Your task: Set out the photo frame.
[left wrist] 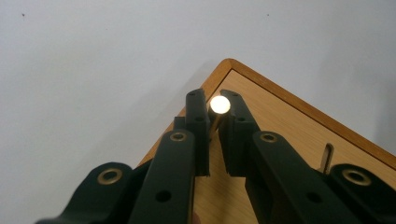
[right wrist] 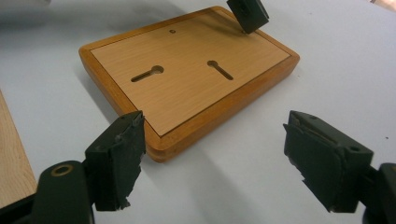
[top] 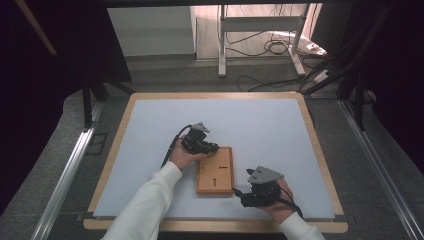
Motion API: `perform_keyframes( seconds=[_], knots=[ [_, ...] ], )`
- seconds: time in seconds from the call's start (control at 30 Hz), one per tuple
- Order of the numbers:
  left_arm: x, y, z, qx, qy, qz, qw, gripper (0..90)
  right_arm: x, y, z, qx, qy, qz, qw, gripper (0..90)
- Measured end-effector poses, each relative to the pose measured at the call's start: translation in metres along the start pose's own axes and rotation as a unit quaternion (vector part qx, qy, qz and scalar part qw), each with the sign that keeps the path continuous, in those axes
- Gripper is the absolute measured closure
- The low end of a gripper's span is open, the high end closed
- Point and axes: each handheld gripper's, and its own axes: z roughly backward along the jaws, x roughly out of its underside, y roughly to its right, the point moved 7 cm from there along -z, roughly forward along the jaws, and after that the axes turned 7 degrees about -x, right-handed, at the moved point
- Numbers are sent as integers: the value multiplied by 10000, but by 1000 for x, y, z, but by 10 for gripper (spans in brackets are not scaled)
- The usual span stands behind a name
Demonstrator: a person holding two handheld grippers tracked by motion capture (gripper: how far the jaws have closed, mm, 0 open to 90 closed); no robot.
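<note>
A flat wooden board [top: 215,172] with two keyhole slots [right wrist: 147,73] lies on the white table top. My left gripper [top: 212,148] is at the board's far left corner. In the left gripper view its jaws [left wrist: 215,95] are shut on a small shiny metal pin [left wrist: 219,105] that stands over the corner of the board [left wrist: 280,126]. My right gripper [top: 237,192] sits by the board's near right corner. In the right gripper view it is wide open [right wrist: 212,135], with nothing between its fingers and the board [right wrist: 187,70] just ahead. The left gripper [right wrist: 247,14] shows at the board's far end.
The white surface has a wooden rim [top: 320,150], and a strip of that rim [right wrist: 14,158] lies close to the right gripper. Beyond the table stand a metal frame's legs [top: 222,45] and loose cables [top: 270,47] on the floor.
</note>
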Motion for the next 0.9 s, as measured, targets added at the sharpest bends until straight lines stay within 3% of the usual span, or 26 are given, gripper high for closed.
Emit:
perform_keyframes(
  seconds=[0.23,0.43,0.7,0.8,0.9],
  knots=[
    [-2,-2,0,86,-71,33,9999,833,-2,-10,-7,44,-161,351,9992,177],
    [-2,-4,-1,198,-84,154,9996,831,-3,-21,-22,213,-415,815,9956,157],
    [-4,-5,-1,266,-183,181,9993,831,-4,-31,-46,650,-855,1470,9833,152],
    [-4,-6,-1,253,-187,225,9993,832,-7,-31,-52,809,-832,1550,9811,154],
    [-4,-6,-1,266,-187,230,9992,834,-10,-31,-54,966,-781,1765,9764,176]
  ],
)
